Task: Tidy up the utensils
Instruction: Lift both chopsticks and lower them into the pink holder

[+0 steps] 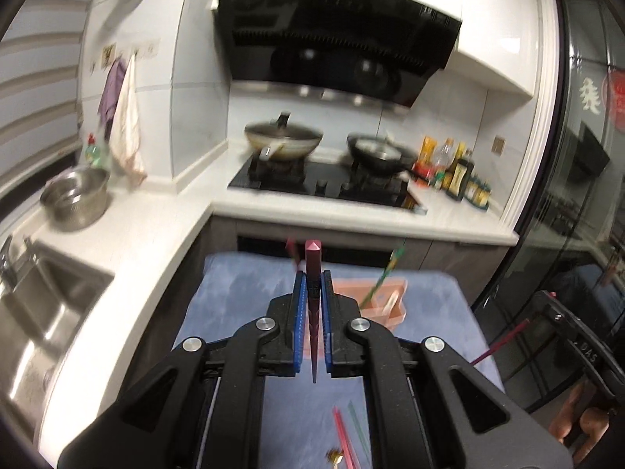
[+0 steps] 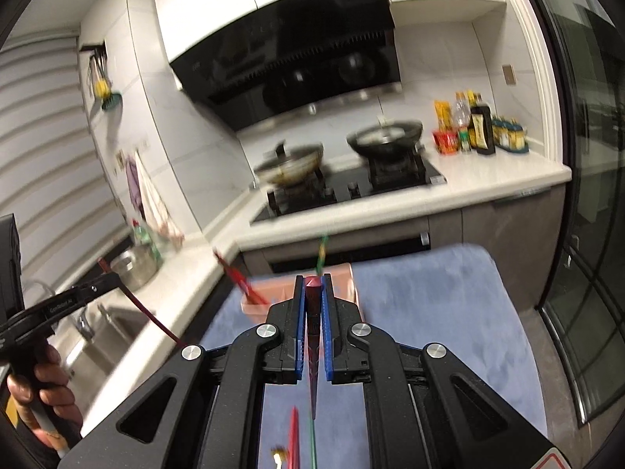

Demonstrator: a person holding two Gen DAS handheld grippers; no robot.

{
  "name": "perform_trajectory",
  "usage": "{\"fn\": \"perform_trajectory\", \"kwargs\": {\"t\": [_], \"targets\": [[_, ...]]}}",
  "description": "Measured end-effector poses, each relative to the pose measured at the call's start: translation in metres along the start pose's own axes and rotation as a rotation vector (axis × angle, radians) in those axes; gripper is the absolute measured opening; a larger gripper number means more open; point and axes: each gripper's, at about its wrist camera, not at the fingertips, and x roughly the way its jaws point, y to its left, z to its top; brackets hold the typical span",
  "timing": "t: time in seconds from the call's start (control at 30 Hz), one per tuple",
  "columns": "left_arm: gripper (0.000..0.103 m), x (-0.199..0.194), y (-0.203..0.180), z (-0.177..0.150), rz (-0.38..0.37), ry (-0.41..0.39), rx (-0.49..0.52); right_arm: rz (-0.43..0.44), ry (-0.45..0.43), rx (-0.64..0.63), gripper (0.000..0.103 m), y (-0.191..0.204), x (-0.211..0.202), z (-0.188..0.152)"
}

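Note:
My left gripper [image 1: 313, 275] is shut on a dark red chopstick [image 1: 313, 252] that lies along its fingers, above a blue mat [image 1: 234, 312]. My right gripper [image 2: 313, 278] is shut on a second dark red chopstick [image 2: 314, 284]. Ahead on the mat stands a pink container [image 1: 390, 305] [image 2: 261, 301] with a green chopstick [image 1: 384, 273] [image 2: 322, 252] and a red one [image 2: 236, 275] leaning in it. Loose red and green chopsticks [image 1: 347, 437] [image 2: 295, 437] lie on the mat below the grippers. The right wrist view shows the left gripper [image 2: 109, 278] at the left, held in a hand [image 2: 43, 375].
A white L-shaped counter [image 1: 168, 226] runs behind the mat. It carries a sink [image 1: 43, 312], a steel pot [image 1: 76, 199], a hob with two woks [image 1: 283, 138], and sauce bottles [image 1: 461, 172]. A glass door [image 2: 586, 273] closes off the right side.

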Motion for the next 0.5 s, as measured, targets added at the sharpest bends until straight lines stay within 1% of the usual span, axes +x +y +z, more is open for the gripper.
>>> {"fn": "perform_trajectory", "kwargs": {"t": [0.13, 0.23, 0.33, 0.5], "targets": [[0.007, 0.011, -0.010, 0.034, -0.007, -0.066, 0.002, 0.014, -0.051, -0.002, 0.007, 0.007, 0.021, 0.033], [0.007, 0.024, -0.012, 0.050, -0.016, -0.089, -0.001, 0.031, -0.074, 0.012, 0.007, 0.012, 0.041, 0.053], [0.007, 0.042, -0.014, 0.059, -0.006, -0.100, -0.001, 0.030, -0.091, 0.008, 0.007, 0.017, 0.062, 0.066], [0.007, 0.077, -0.012, 0.061, 0.004, -0.071, -0.004, 0.025, -0.081, 0.005, 0.007, 0.020, 0.101, 0.073]]}}
